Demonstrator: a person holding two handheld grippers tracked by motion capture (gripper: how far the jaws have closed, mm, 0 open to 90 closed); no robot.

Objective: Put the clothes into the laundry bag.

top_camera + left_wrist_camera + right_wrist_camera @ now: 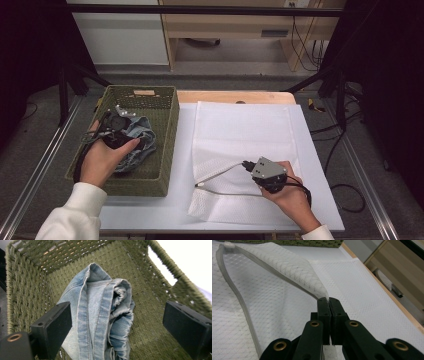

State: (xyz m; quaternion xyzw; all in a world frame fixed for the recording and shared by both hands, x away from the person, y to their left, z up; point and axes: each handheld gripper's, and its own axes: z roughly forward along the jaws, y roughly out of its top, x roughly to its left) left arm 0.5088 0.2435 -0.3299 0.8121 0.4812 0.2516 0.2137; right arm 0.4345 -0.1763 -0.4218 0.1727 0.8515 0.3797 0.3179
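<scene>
A crumpled piece of light-blue denim [100, 312] lies in the green woven basket [165, 125], seen from above as the denim [137, 145]. My left gripper [120, 127] hangs over it inside the basket, jaws wide apart with the denim [100, 312] below and between them, no pad touching it. A white mesh laundry bag [240, 135] with a grey zipper lies flat on the table. My right gripper [250, 167] is shut on the upper zipper edge of the mesh bag [287, 267] and lifts that flap, so the bag's mouth gapes.
The basket [30, 290] stands at the table's left edge. The white tabletop [310, 165] runs around the bag. The zipper pull [199, 184] lies near the bag's front left. A wooden strip [225, 96] borders the far edge; black frame bars and cables stand beyond.
</scene>
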